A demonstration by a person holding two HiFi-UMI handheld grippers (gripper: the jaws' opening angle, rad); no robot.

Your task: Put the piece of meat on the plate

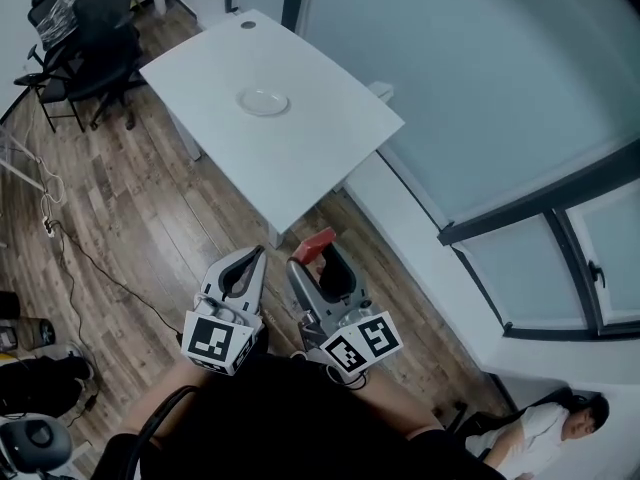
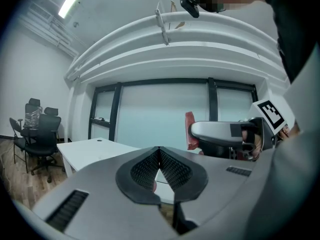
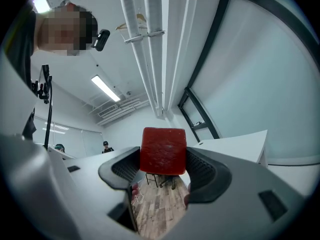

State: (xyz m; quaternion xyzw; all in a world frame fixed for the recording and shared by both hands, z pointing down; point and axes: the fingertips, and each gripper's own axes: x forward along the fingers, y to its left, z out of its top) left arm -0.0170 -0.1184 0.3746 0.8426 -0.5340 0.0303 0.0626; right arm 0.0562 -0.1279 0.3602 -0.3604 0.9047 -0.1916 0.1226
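Observation:
A red block of meat [image 3: 163,151] sits clamped between the jaws of my right gripper [image 3: 164,160], tilted upward. In the head view that same meat [image 1: 316,243] shows at the tip of my right gripper [image 1: 318,256], held over the wooden floor just short of the white table [image 1: 330,138]. A small white plate [image 1: 265,101] rests near the middle of that table, well ahead of both grippers. My left gripper [image 1: 250,264] is beside the right one, shut and empty; its own view shows the left gripper [image 2: 159,153] with tips meeting.
Black office chairs [image 1: 85,38] stand at the table's far left end. A cable [image 1: 90,263] trails across the wood floor. A low white sill [image 1: 420,238] and glass wall run along the right. A person [image 1: 545,430] sits at the lower right corner.

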